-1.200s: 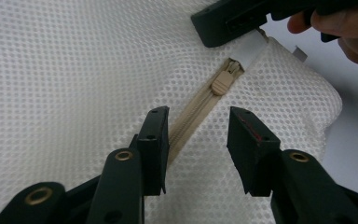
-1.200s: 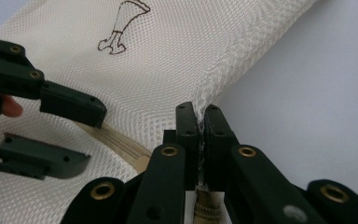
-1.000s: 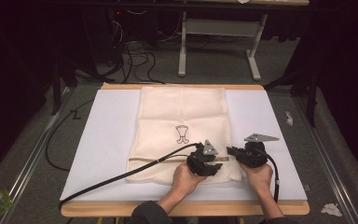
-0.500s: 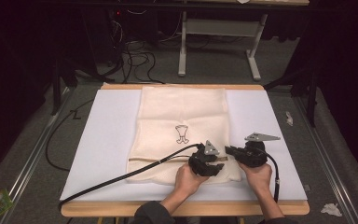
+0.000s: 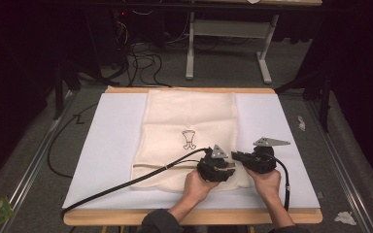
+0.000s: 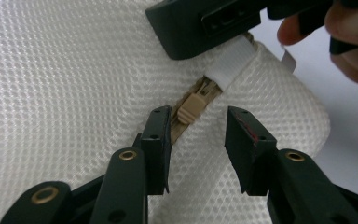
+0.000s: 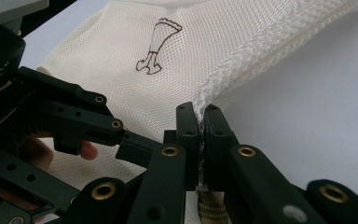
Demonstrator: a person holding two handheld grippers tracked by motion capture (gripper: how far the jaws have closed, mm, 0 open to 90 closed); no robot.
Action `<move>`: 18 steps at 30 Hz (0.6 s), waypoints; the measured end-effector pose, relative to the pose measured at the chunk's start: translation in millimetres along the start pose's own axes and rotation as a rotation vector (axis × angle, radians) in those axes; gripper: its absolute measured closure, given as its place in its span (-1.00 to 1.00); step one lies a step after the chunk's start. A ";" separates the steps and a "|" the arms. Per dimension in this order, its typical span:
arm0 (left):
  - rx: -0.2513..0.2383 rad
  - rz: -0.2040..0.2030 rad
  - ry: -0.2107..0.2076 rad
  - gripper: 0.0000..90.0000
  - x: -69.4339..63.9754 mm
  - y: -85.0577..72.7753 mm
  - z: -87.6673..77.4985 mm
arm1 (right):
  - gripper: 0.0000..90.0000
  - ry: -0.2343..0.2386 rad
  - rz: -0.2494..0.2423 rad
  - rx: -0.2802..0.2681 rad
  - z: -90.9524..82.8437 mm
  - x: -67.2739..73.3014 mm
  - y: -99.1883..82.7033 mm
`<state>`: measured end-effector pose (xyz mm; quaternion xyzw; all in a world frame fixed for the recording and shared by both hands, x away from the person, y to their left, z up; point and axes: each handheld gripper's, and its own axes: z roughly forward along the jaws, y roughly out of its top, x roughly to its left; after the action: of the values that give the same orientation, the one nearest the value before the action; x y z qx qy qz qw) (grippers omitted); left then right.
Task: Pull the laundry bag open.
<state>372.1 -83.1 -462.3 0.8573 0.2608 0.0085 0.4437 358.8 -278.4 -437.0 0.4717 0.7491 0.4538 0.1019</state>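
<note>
1. High view: a cream mesh laundry bag (image 5: pixel 190 131) lies flat on the white table cover (image 5: pixel 102 145), a small printed emblem (image 5: pixel 189 139) near its middle. Both hands work at the bag's near right corner, well below the emblem. The left gripper (image 5: pixel 219 168) sits over the bag's near edge; the right gripper (image 5: pixel 238 156) is just beside it at the corner, cables trailing off toward the table's edges.

2. Left gripper view: the jaws stand spread, straddling the tan zipper pull (image 6: pixel 192 107), which sits at the end of the zipper track, just short of the bag's white end tab (image 6: pixel 228 65). One pad lies against the side of the pull; the other stands apart from it, so nothing is pinched yet. To do this step well, the jaws likely need to centre on the pull and close squarely on it, clear of the loose mesh.

3. Right gripper view: the jaws are pressed together on the bag's seamed edge (image 7: pixel 242 60), lifting the corner taut off the cover, the emblem beyond. A steady anchor here, pulling away from the zipper's line, probably keeps the track straight so the slider runs without snagging.
</note>
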 end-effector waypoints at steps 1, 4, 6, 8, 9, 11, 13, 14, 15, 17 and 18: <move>-0.004 0.003 -0.002 0.34 0.1 -0.3 0.5 | 0.96 0.002 -0.003 -0.001 0.2 -0.3 0.2; 0.000 0.003 -0.011 0.35 2.2 -0.6 1.9 | 0.96 0.010 0.004 0.002 1.3 -0.4 -0.7; -0.002 -0.002 -0.017 0.35 2.3 -0.3 1.8 | 0.96 0.011 0.004 0.001 1.6 -0.2 -0.6; -0.007 -0.006 -0.021 0.35 2.2 0.0 1.7 | 0.96 0.013 0.003 0.002 1.8 1.0 0.0; -0.010 -0.009 -0.033 0.35 2.6 0.0 1.6 | 0.96 0.014 0.002 0.005 2.2 1.1 0.1; -0.010 -0.011 -0.035 0.35 2.8 0.1 1.6 | 0.96 0.011 -0.002 0.007 2.8 0.4 0.5; -0.010 -0.023 -0.056 0.35 4.6 0.4 1.7 | 0.96 0.012 -0.003 0.004 2.6 -0.6 0.0; -0.010 -0.028 -0.066 0.35 5.7 0.7 1.4 | 0.96 0.012 -0.003 0.004 2.6 -0.6 0.0; -0.012 -0.028 -0.071 0.35 6.0 0.9 0.8 | 0.96 0.011 0.001 0.009 2.1 -1.2 -0.7; -0.015 -0.023 -0.071 0.35 5.0 1.8 -1.0 | 0.96 0.009 0.004 0.008 1.3 -1.3 -0.7; -0.019 -0.021 -0.070 0.35 4.9 2.3 -1.9 | 0.96 0.009 0.004 0.008 1.3 -1.3 -0.7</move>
<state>376.9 -80.4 -460.4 0.8501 0.2541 -0.0238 0.4606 359.8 -278.8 -438.6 0.4717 0.7505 0.4530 0.0957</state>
